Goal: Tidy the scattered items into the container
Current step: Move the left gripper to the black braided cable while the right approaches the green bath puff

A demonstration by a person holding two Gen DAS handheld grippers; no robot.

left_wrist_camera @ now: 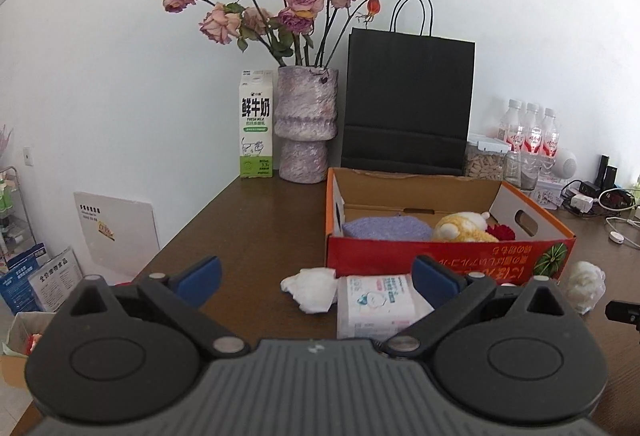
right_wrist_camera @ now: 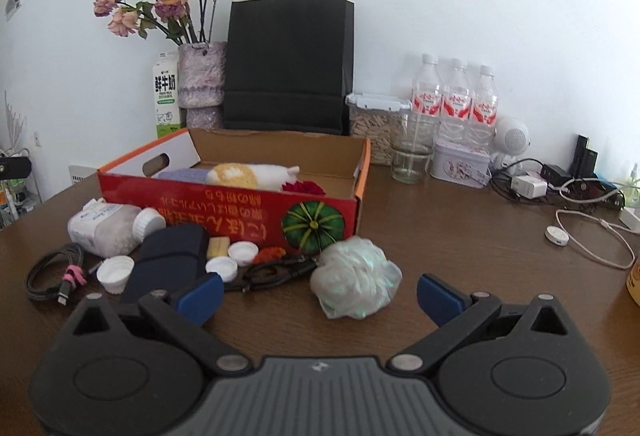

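A red cardboard box (left_wrist_camera: pixel 440 256) (right_wrist_camera: pixel 240 204) stands on the brown table, holding a lilac cloth (left_wrist_camera: pixel 386 228), a yellow-white plush (left_wrist_camera: pixel 464 228) (right_wrist_camera: pixel 248 174) and a red flower (right_wrist_camera: pixel 304 188). My left gripper (left_wrist_camera: pixel 316 282) is open just above a tissue pack (left_wrist_camera: pixel 376 302) and a crumpled white tissue (left_wrist_camera: pixel 312 288). My right gripper (right_wrist_camera: pixel 320 294) is open around a whitish mesh ball (right_wrist_camera: pixel 354 280) (left_wrist_camera: pixel 584 282). In front of the box lie a dark case (right_wrist_camera: pixel 168 260), white caps (right_wrist_camera: pixel 116 272), a black cable (right_wrist_camera: pixel 272 272) and a coiled cable (right_wrist_camera: pixel 52 272).
At the back stand a milk carton (left_wrist_camera: pixel 256 124), a vase of dried roses (left_wrist_camera: pixel 306 124), a black paper bag (left_wrist_camera: pixel 408 104), three water bottles (right_wrist_camera: pixel 456 104), a glass (right_wrist_camera: pixel 410 160), a tin (right_wrist_camera: pixel 460 162) and chargers with white cords (right_wrist_camera: pixel 588 236). The table's left edge (left_wrist_camera: pixel 192 220) drops off.
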